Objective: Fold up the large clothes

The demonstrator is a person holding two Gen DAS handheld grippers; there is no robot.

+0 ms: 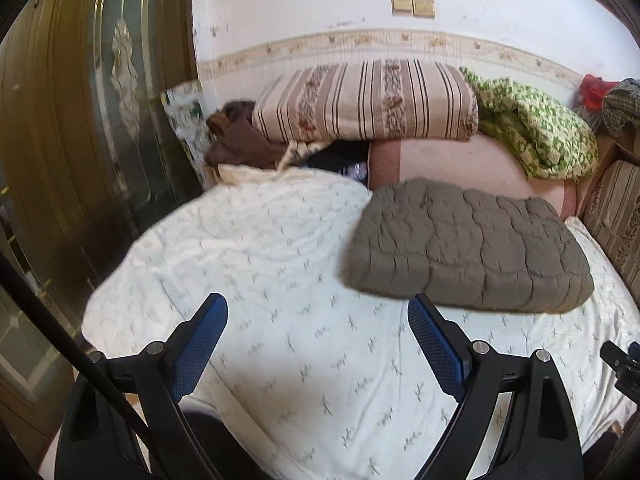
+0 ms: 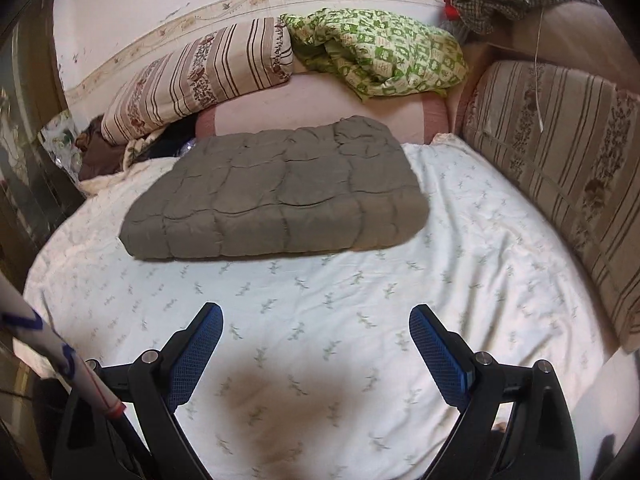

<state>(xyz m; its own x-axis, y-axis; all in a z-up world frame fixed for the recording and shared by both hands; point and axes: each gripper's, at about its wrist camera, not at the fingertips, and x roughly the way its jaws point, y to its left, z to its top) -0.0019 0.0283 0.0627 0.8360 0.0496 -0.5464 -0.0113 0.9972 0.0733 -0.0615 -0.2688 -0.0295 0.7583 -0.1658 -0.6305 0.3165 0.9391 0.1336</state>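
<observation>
A grey-brown quilted padded garment [image 1: 468,244] lies folded into a thick rectangle on the white patterned bed sheet [image 1: 280,320]. It also shows in the right wrist view [image 2: 276,196], at the middle of the bed. My left gripper [image 1: 318,312] is open and empty, hovering above the sheet just in front of and left of the garment's near edge. My right gripper [image 2: 316,320] is open and empty, above the sheet [image 2: 320,300], well in front of the garment.
A striped folded quilt [image 1: 368,100], a green patterned blanket [image 1: 536,128] and brown clothes [image 1: 240,136] lie along the wall. A striped cushion [image 2: 560,168] borders the bed's right side. A dark wardrobe [image 1: 80,120] stands left. The right gripper's edge [image 1: 624,364] shows at right.
</observation>
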